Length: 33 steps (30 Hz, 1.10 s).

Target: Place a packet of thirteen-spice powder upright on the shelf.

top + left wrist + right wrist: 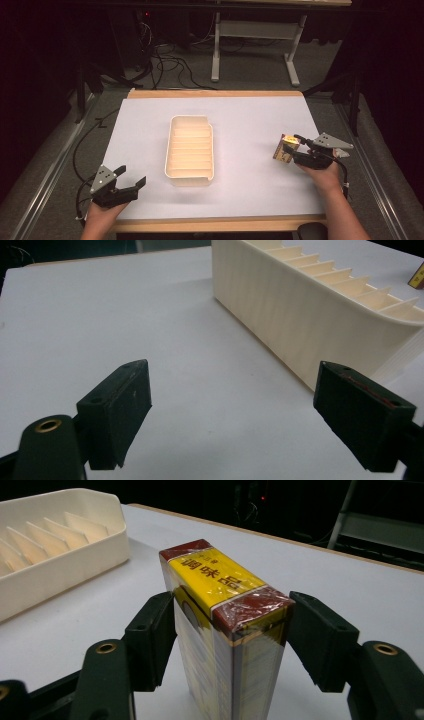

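Observation:
A yellow and dark-red box [220,580] with Chinese characters stands upright on the white table sheet [250,115], right of centre. My right gripper [232,630] reaches it from the right, and both black pads [155,630] lie against its two sides. From above, the box [282,150] sits just left of the right gripper [297,148]. A cream tray [168,150] with several thin dividers lies in the middle of the table. My left gripper [132,176] hovers near the front left corner, open and holding nothing, its fingers [120,405] spread wide beside the tray wall [280,315].
The tray [60,575] lies to the far left in the right gripper view, a short way from the box. Beyond the table's wooden far edge [215,93] are a white desk frame [216,50] and loose cables [165,62] on the floor.

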### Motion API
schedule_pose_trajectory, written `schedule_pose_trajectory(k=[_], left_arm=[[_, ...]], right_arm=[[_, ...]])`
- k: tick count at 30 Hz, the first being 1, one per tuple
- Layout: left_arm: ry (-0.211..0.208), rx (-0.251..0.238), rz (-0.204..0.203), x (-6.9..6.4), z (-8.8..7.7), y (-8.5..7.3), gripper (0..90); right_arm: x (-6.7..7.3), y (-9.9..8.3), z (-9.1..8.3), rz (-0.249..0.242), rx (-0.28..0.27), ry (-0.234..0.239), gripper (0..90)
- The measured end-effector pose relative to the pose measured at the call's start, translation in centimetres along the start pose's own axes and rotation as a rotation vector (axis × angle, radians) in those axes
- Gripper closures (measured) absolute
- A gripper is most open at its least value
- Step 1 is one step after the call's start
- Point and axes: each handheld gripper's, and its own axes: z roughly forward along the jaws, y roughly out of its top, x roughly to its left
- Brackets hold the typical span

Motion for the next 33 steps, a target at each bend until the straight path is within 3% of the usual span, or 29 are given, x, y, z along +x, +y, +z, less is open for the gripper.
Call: schedule_pose_trajectory(k=[11, 22, 33], left_arm=[[-0.002, 0.003, -0.001, 0.0, 0.0, 0.0, 16.1], [-0.004, 0.005, -0.001, -0.1, 0.1, 0.0, 16.1], [-0.015, 0.004, -0.006, -0.2, 0.3, 0.0, 16.1]], right_arm=[[0.2, 0.0, -0.2, -0.023, -0.005, 0.014, 51.9], [0.7, 0.0, -0.6, -0.055, -0.015, 0.059, 66.9], [1.4, 0.1, -0.7, -0.07, -0.002, 0.062, 68.3]])
